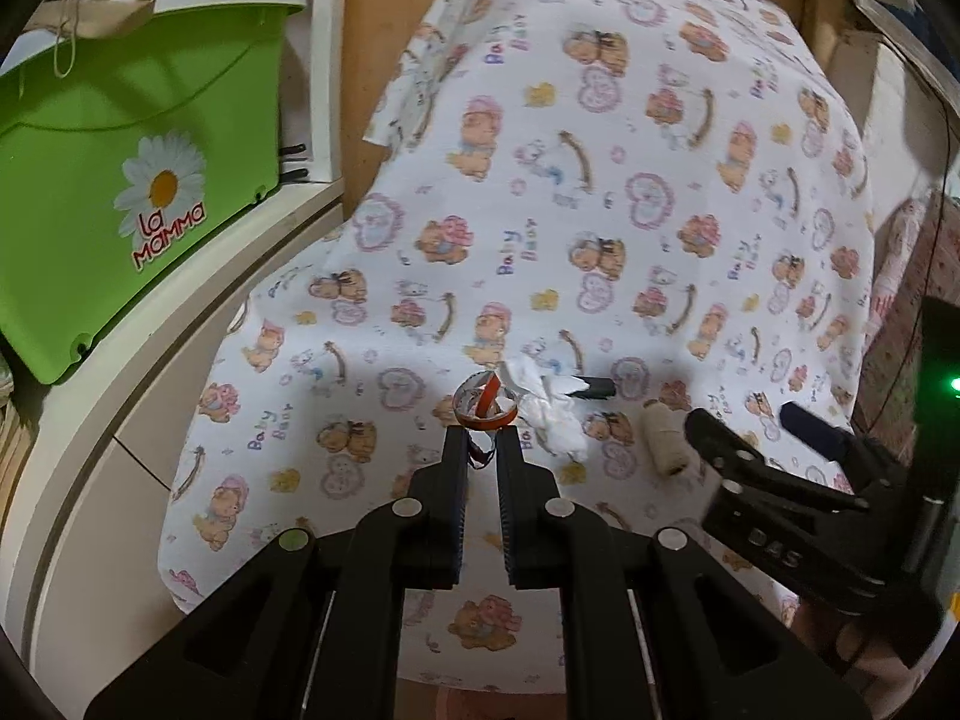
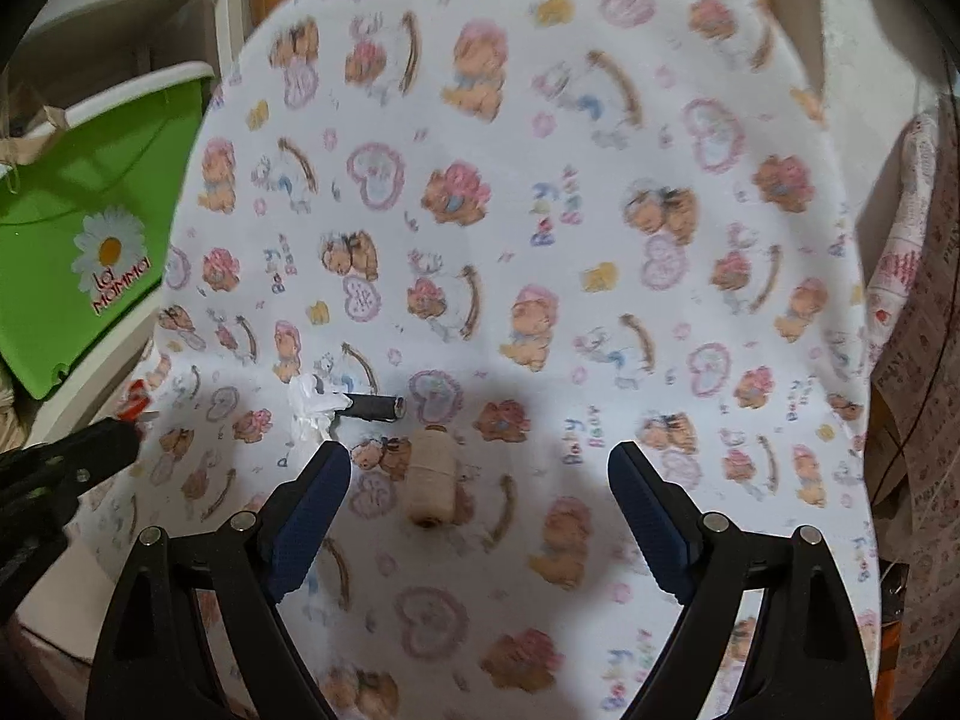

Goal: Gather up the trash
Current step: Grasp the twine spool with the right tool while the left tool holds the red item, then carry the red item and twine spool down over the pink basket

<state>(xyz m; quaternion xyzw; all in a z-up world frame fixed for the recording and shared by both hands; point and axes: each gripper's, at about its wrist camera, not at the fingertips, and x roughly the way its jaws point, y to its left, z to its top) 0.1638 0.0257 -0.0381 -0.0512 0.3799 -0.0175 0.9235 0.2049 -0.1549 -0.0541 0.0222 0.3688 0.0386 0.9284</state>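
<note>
The left gripper (image 1: pixel 482 441) was clamped on a crumpled wrapper (image 1: pixel 485 405) – a thin pinch that could slip – while the right gripper (image 2: pixel 480 468) hovered spread apart over the spool (image 2: pixel 428 476).

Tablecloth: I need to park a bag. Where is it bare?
The tablecloth is bare beyond and right of the beige spool. Crowded near-left: tissue, black spool, and the left gripper.
</note>
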